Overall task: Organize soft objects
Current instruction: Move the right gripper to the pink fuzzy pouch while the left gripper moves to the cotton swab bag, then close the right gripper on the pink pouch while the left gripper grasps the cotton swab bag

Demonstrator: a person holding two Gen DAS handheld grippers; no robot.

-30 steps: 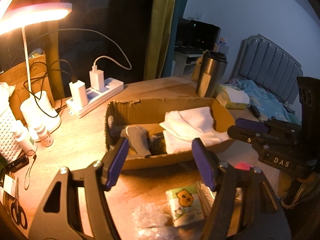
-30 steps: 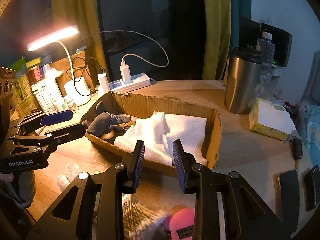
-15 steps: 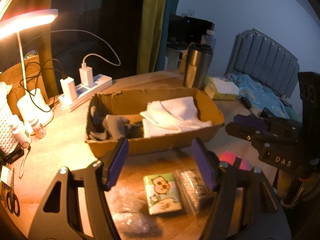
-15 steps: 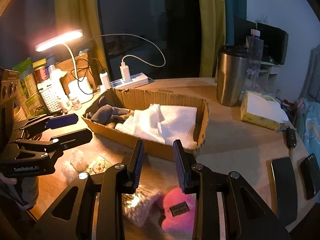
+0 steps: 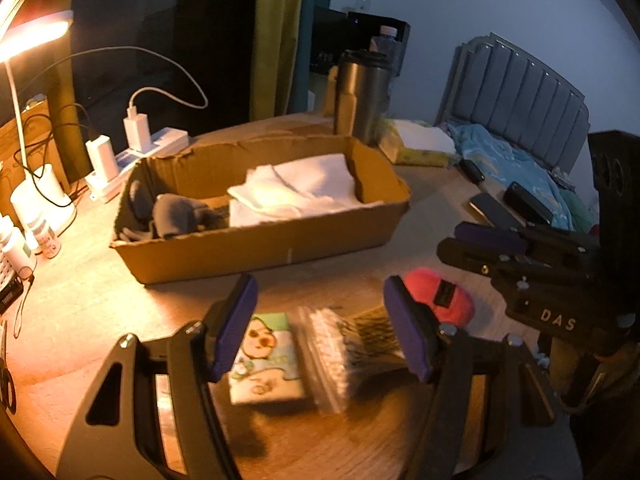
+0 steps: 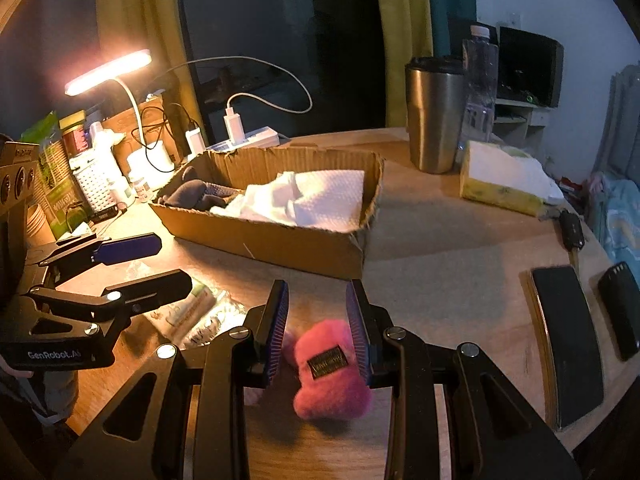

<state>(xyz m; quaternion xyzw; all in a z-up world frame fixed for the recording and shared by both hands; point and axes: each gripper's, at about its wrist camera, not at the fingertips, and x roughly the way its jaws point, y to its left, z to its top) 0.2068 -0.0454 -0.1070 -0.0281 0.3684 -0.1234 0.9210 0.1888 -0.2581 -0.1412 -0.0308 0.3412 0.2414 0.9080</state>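
Note:
A cardboard box [image 5: 260,248] [image 6: 280,240] on the wooden table holds folded white towels [image 5: 296,188] [image 6: 320,200] and a grey soft item [image 5: 176,212] [image 6: 196,194]. In front of it lie a pink plush [image 6: 332,364] [image 5: 440,300], a cartoon tissue pack [image 5: 268,360] and a clear bagged bundle [image 5: 340,356]. My right gripper [image 6: 318,332] [image 5: 448,240] hovers over the pink plush, narrowly open, its pads not visibly pressing. My left gripper [image 5: 320,328] [image 6: 174,262] stands open above the tissue pack and the bagged bundle.
A steel tumbler [image 6: 434,116] and a tissue box [image 6: 500,184] stand behind the box on the right. Two phones [image 6: 568,340] and a key [image 6: 570,232] lie at the right edge. A power strip [image 5: 136,160], a lit lamp [image 6: 108,72] and small bottles [image 5: 16,244] crowd the left.
Both grippers have drawn back from the box toward the near table edge and sunk a little. The pink plush, tissue pack and bagged bundle now lie under their fingers. Openings are unchanged.

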